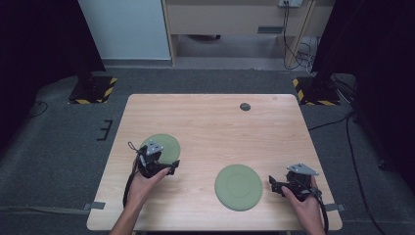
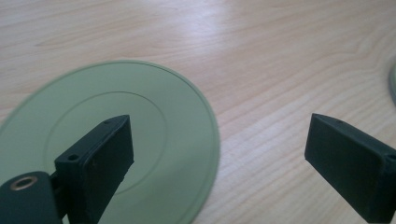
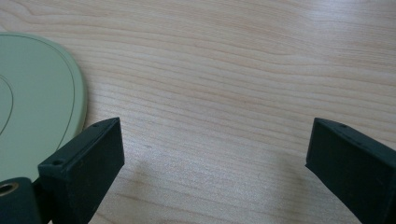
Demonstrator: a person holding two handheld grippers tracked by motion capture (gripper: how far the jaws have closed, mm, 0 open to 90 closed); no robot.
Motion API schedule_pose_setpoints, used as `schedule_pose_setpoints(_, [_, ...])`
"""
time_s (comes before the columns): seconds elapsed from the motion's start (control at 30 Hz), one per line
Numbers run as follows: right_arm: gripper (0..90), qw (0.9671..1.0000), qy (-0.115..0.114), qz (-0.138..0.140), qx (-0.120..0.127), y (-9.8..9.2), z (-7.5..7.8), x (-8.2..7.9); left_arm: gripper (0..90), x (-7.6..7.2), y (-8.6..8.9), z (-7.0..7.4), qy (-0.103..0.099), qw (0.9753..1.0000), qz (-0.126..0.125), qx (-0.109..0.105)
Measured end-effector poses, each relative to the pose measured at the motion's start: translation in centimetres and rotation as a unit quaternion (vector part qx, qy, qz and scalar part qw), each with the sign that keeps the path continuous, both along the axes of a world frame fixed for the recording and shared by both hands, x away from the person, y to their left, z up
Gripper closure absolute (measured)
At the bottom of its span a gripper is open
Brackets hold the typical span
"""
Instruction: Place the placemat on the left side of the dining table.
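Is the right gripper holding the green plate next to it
No, the right gripper has its jaws wide apart over bare table, with the green plate lying off to one side.

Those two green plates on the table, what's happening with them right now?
A person works at a wooden table with a gripper in each hand. The left gripper hangs open at the near edge of the left green plate, one jaw over it. The right gripper, also open, sits just beside the right green plate. Neither plate is gripped; both lie flat.

Two green plates (image 1: 238,187) on wooden table (image 1: 210,122) — tongs (image 1: 172,166) beside each.
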State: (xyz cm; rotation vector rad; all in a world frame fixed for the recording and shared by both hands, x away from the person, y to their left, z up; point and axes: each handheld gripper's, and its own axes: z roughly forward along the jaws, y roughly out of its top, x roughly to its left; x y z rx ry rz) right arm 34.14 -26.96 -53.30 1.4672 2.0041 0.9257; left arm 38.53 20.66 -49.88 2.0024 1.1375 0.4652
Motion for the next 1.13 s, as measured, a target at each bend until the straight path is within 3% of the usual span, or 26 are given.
schedule_pose_setpoints(0.3, [4.5,1.0000,0.001,0.001,0.000,0.0,0.0,0.0,7.2,-1.6,-2.4,-0.5,0.005,0.9990,-0.045,0.009])
schedule_pose_setpoints(0.8, [4.5,1.0000,-0.001,0.001,0.000,-0.1,0.0,0.0,7.1,-3.2,-7.4,-2.8,0.026,0.9932,-0.111,0.026])
schedule_pose_setpoints(0.97, [4.5,1.0000,0.000,0.001,0.000,0.0,0.0,0.0,5.6,-3.4,-8.3,-3.7,0.020,0.9918,-0.117,0.046])
schedule_pose_setpoints(1.13, [4.5,1.0000,0.002,0.001,0.000,0.0,0.0,0.0,4.0,-3.0,-8.5,-3.7,0.022,0.9922,-0.114,0.047])
